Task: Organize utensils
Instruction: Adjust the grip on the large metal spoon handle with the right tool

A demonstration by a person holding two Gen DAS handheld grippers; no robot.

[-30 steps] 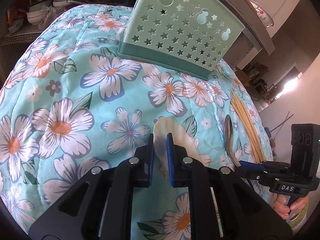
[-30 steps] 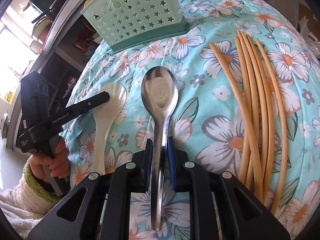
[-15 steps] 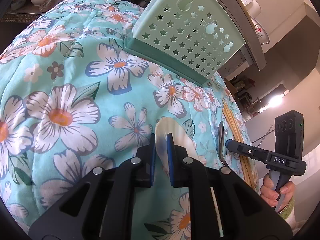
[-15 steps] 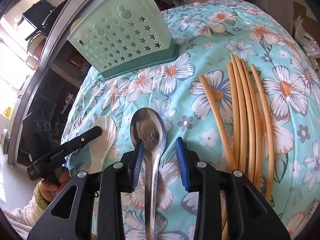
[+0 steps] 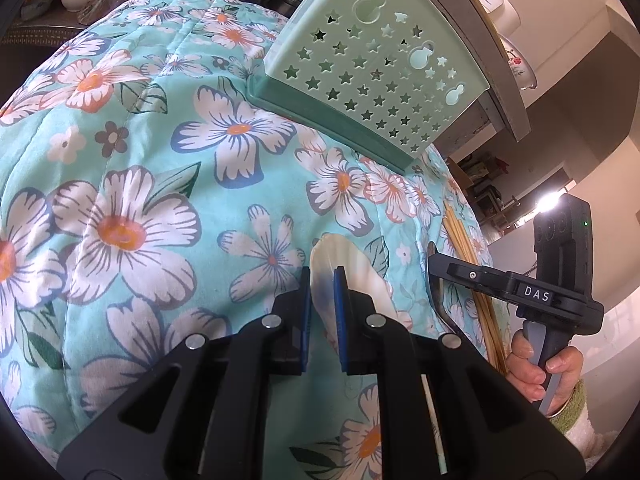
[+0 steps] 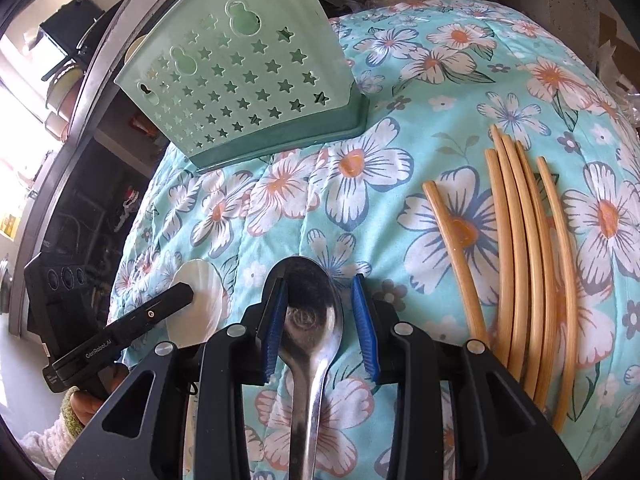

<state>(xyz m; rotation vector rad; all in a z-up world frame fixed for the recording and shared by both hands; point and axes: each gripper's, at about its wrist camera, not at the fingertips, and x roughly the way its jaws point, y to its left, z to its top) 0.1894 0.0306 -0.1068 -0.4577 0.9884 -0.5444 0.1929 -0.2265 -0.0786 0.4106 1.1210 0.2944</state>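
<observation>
Metal spoon (image 6: 312, 320) seen flat on floral quilt (image 6: 360, 208), bowl between right gripper (image 6: 318, 320) jaws, just opened, pads clear. Judged stiff, slippery; narrow handle preferred. Left gripper (image 5: 322, 312) jaws nearly shut about white spoon (image 5: 344, 264); contact unclear.

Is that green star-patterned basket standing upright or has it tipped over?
Upright. The green basket stands on its darker base on the floral quilt, opening upward.
</observation>
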